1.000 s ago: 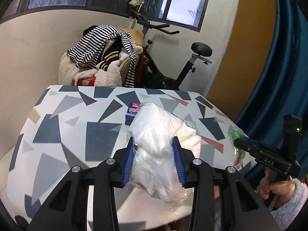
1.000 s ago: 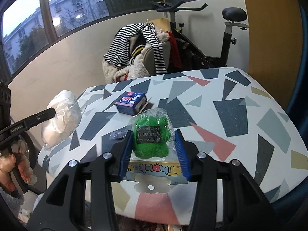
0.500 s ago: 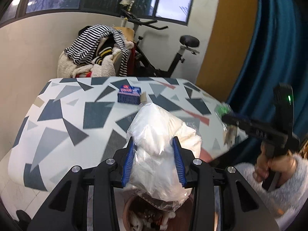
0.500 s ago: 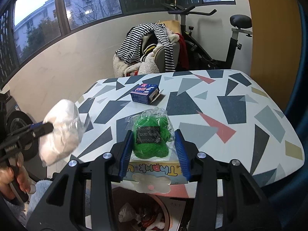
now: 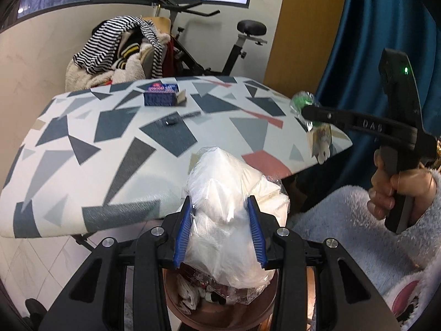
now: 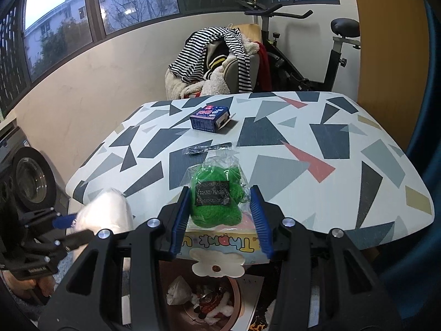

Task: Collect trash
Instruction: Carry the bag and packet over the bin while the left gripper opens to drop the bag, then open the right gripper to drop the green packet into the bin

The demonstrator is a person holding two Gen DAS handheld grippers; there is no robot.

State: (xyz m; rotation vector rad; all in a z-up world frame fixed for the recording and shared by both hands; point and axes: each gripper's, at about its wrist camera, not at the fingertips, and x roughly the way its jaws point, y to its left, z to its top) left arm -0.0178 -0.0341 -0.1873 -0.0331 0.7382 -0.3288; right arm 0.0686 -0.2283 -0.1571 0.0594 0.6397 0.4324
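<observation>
The left gripper (image 5: 220, 223) pinches a white bag (image 5: 231, 207) off the table's (image 5: 110, 149) near edge, directly above the brown bin (image 5: 220, 311) of trash. The right gripper (image 6: 220, 215) pinches a green packet (image 6: 216, 195) over the near edge, with the bin (image 6: 209, 300) below. A blue box (image 6: 210, 119) and a dark wrapper (image 6: 206, 149) lie on the table toward its far edge.
</observation>
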